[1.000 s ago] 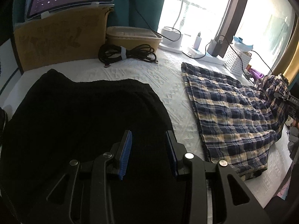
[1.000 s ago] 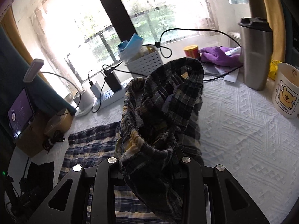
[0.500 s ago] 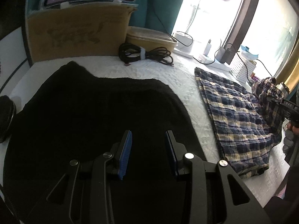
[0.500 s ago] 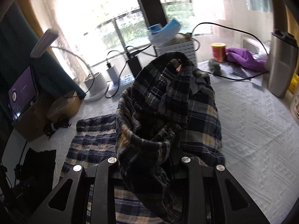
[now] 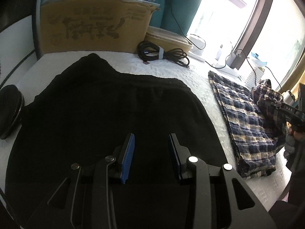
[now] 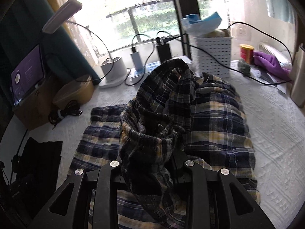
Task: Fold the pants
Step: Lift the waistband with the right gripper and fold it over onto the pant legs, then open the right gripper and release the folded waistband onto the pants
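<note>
Our right gripper (image 6: 150, 152) clamps the bunched waistband of the plaid pants (image 6: 215, 122), lifted above the rest lying on the white bedspread (image 6: 274, 133). Our left gripper (image 5: 151, 148) hangs empty, jaws parted, over a black garment (image 5: 106, 110) alongside.

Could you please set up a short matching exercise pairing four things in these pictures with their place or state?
Things:
1. plaid pants
2. black garment
3. coiled black cable
4. left gripper

Places or states:
A. lies flat beneath the open blue pads
B. bunched waistband lifted, clamped in the right gripper
C. jaws apart, holding nothing
D. rests in front of the cardboard box

Pairs: 1-B, 2-A, 3-D, 4-C
</note>
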